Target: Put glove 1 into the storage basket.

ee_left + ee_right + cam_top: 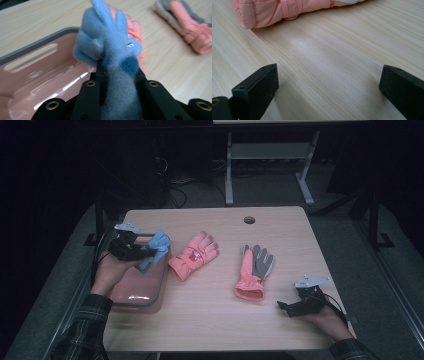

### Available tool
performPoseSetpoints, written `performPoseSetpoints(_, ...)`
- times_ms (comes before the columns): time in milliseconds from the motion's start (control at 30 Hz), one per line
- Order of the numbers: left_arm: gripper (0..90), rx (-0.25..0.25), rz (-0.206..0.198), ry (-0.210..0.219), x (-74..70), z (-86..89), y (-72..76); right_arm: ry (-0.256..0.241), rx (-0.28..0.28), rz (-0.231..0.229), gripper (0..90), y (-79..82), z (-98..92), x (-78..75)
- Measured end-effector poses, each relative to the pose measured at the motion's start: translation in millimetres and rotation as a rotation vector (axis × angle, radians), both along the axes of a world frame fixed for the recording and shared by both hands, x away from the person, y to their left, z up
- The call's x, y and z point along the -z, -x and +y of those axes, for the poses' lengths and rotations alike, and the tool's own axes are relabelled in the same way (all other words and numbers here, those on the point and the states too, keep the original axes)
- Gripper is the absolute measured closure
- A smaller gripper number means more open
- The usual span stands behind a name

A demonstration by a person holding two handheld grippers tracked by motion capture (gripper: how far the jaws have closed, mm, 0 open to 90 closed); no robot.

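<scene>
A fuzzy blue glove hangs over the pink bin at the table's left, pinched in my left gripper. In the left gripper view the blue glove rises between the black jaws above the pink bin. Two pink gloves lie on the table: one beside the bin, another with a grey palm toward the right. My right gripper rests low near the front right, open, its jaws wide apart over bare wood, with the pink glove's cuff ahead.
The wooden table has a round cable hole near its far edge. Beyond it stands a white desk frame on a dark floor. Open wood lies between the gloves and the front edge.
</scene>
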State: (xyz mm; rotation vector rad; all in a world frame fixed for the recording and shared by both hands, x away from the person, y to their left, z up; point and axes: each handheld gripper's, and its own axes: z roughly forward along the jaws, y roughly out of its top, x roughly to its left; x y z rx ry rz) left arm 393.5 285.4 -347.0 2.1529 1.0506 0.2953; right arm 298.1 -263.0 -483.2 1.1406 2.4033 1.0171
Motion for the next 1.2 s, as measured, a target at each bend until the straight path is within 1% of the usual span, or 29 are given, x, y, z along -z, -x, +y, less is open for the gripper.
performPoseSetpoints(67,74.6,-0.016,0.005,-0.015,6.5,3.0,-4.5,0.000,0.000,0.000,1.9,0.0,0.0,0.0)
performPoseSetpoints(133,74.5,-0.028,0.016,-0.019,14.5,5.0,-9.0,0.000,0.000,0.000,1.9,0.0,0.0,0.0)
performPoseSetpoints(200,74.4,-0.040,0.023,-0.038,22.2,5.9,-13.3,0.000,0.000,0.000,1.9,0.0,0.0,0.0)
performPoseSetpoints(233,74.4,-0.052,0.032,-0.034,25.9,6.0,-14.9,0.000,0.000,0.000,1.9,0.0,0.0,0.0)
performPoseSetpoints(300,74.4,-0.060,0.050,-0.029,33.2,7.3,-19.0,0.000,0.000,0.000,1.9,0.0,0.0,0.0)
performPoseSetpoints(367,74.3,-0.072,0.068,-0.050,41.0,6.9,-22.7,0.000,0.000,0.001,1.9,0.0,0.0,0.0)
performPoseSetpoints(433,74.2,-0.072,0.087,-0.059,49.5,7.4,-26.8,0.000,0.000,0.000,1.9,0.0,0.0,0.0)
performPoseSetpoints(467,74.1,-0.072,0.087,-0.059,49.5,7.4,-26.8,0.000,0.000,0.000,2.0,0.1,0.0,0.0)
performPoseSetpoints(500,74.0,-0.076,0.100,-0.086,56.8,5.9,-30.0,0.000,0.000,0.000,1.9,0.1,0.0,0.0)
performPoseSetpoints(533,74.0,-0.074,0.103,-0.082,60.4,5.6,-31.6,0.000,-0.001,0.000,1.9,0.0,0.0,0.0)
performPoseSetpoints(567,73.9,-0.077,0.116,-0.072,63.5,5.2,-32.8,0.000,0.000,0.000,2.0,0.0,0.0,0.0)
performPoseSetpoints(667,73.6,-0.082,0.135,-0.092,72.4,3.5,-35.7,0.000,-0.001,0.000,1.9,0.0,0.0,0.0)
performPoseSetpoints(767,73.3,-0.087,0.147,-0.089,81.1,4.4,-37.1,0.000,0.000,0.001,1.9,0.1,0.1,0.0)
performPoseSetpoints(867,72.6,-0.083,0.171,-0.087,86.9,5.1,-37.9,0.000,0.000,0.000,1.9,0.1,0.1,0.0)
performPoseSetpoints(933,71.2,-0.077,0.180,-0.097,88.9,4.9,-38.7,0.000,0.000,0.000,2.0,0.1,0.1,0.0)
performPoseSetpoints(1000,67.0,-0.072,0.194,-0.104,91.9,5.4,-40.0,0.000,0.000,0.000,2.0,0.1,0.1,0.0)
performPoseSetpoints(1067,59.2,-0.067,0.194,-0.097,92.7,5.9,-40.6,0.000,0.000,0.000,2.0,0.1,0.0,0.0)
performPoseSetpoints(1100,54.2,-0.081,0.192,-0.087,93.3,4.5,-39.9,0.000,0.000,0.000,1.9,0.1,0.1,0.0)
performPoseSetpoints(1167,42.0,-0.084,0.191,-0.086,93.8,4.4,-39.9,0.000,-0.001,0.000,2.0,0.1,0.0,0.0)
performPoseSetpoints(1200,36.3,-0.086,0.186,-0.092,93.3,4.6,-39.4,0.000,-0.001,0.000,2.0,0.1,0.0,0.0)
